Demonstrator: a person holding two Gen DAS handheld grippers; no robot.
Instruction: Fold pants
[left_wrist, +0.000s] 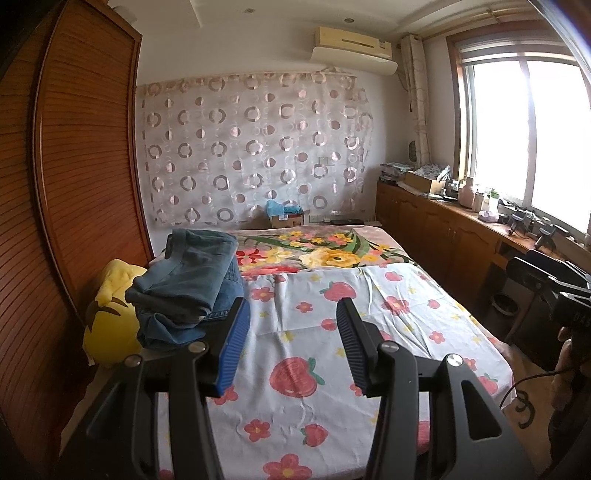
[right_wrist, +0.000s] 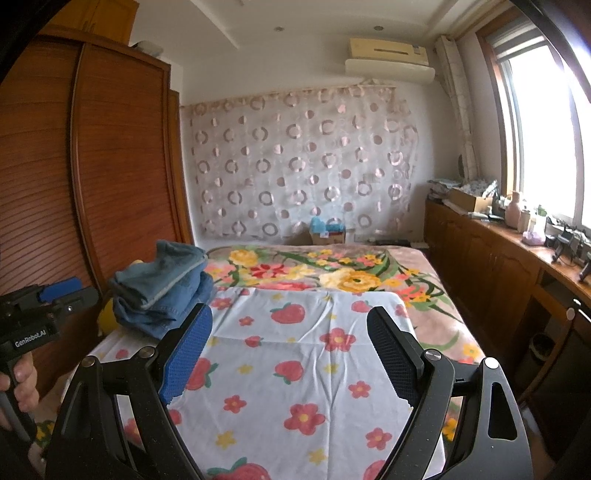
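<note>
Folded blue denim pants, soft and rumpled in a stack, sit at the bed's left edge on the white strawberry-and-flower cotton sheet, while left gripper fingers stand partly apart and right gripper fingers wide, ribbed blue pads holding nothing.

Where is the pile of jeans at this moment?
In both wrist views the pile of jeans lies on the left edge of the bed, beside the wooden wardrobe, partly over a yellow plush toy.
</note>
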